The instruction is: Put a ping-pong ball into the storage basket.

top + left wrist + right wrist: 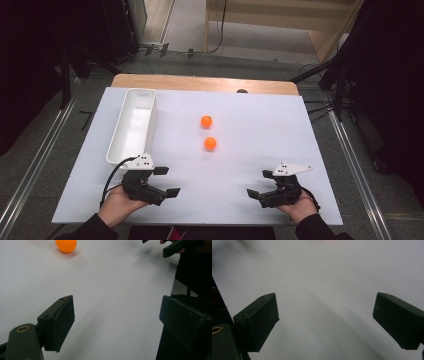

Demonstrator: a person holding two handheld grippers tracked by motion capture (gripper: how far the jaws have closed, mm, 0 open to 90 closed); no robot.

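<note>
Balls (210, 143) lie mid-desk (260, 130), beside the tray (131, 95); my left hand-held gripper (167, 181) and right hand-held gripper (260, 183) rest spread and empty, ready to reach.

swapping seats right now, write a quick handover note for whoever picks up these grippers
Left gripper: jaws open, nothing between them, low over the near left of the white board.
Right gripper: jaws open, empty, near right of the board.
Things: two orange balls mid-board, the farther ball and the nearer ball, apart from each other. White bin along the left side, looks empty.
Done: nothing moved into the bin.
Left: probably both balls go into the bin; the nearer one seems easiest first.
</note>
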